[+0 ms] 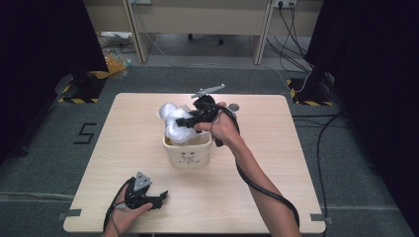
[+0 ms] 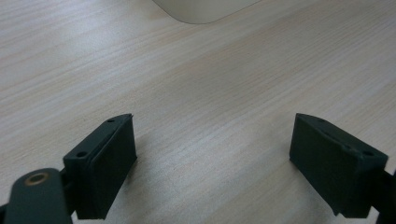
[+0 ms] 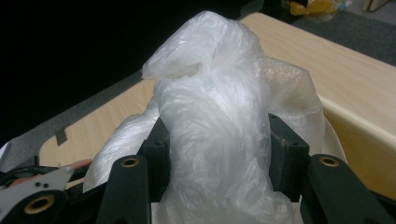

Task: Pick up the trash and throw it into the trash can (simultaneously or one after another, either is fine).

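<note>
A small cream bin (image 1: 188, 154) stands in the middle of the wooden table (image 1: 276, 163). A crumpled white plastic bag (image 1: 174, 122) bulges above the bin's rim. My right gripper (image 1: 187, 121) reaches in from the right at rim height and is shut on the bag (image 3: 215, 107), whose bunched plastic fills the space between the jaws of the right gripper (image 3: 217, 140). The bin's rim (image 3: 359, 135) lies just beyond them. Near the table's front left my left gripper (image 1: 163, 197) rests low and open; between its jaws (image 2: 212, 158) is bare wood, and the bin's base (image 2: 205, 9) sits farther ahead.
A small round grey object (image 1: 233, 106) lies on the table behind the right hand. Black curtains flank the table. Cables (image 1: 321, 133) run over the floor at right, and a yellow bag (image 1: 116, 61) lies on the floor at back left.
</note>
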A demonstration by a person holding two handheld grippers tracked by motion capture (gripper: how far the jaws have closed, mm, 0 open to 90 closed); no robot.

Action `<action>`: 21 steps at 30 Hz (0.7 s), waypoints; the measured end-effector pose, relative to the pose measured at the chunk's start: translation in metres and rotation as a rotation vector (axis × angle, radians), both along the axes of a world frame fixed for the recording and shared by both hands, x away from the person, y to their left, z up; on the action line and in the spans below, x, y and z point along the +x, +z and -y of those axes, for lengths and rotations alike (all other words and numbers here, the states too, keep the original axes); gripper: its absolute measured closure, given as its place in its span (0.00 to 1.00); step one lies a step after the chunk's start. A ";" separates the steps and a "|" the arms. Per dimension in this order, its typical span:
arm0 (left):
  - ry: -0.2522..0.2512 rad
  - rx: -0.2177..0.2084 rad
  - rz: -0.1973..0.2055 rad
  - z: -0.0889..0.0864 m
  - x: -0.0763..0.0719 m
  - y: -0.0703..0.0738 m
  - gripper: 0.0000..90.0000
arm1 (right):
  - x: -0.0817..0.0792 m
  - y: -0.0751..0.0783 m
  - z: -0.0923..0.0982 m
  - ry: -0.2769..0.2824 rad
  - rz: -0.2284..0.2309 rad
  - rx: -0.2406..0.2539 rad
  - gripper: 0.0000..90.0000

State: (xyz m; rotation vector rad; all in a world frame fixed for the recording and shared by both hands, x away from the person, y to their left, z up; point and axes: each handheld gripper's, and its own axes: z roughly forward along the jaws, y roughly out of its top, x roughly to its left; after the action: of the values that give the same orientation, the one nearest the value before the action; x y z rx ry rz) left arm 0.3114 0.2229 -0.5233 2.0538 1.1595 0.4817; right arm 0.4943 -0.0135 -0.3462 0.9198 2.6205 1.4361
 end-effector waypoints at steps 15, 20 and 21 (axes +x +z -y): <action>0.000 -0.001 0.001 0.000 0.000 0.000 0.15 | 0.015 -0.034 -0.012 0.008 -0.050 -0.135 0.59; 0.000 -0.001 0.001 0.000 0.000 0.000 0.15 | 0.015 -0.039 -0.018 0.025 -0.059 -0.183 0.59; 0.000 0.000 0.001 0.000 0.000 0.000 0.15 | 0.015 -0.040 -0.020 0.028 -0.059 -0.191 0.59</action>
State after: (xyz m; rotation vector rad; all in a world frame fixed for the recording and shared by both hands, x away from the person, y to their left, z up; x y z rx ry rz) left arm 0.3113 0.2229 -0.5234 2.0534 1.1589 0.4822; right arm 0.5096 0.0061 -0.3864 0.9197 2.7633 1.1538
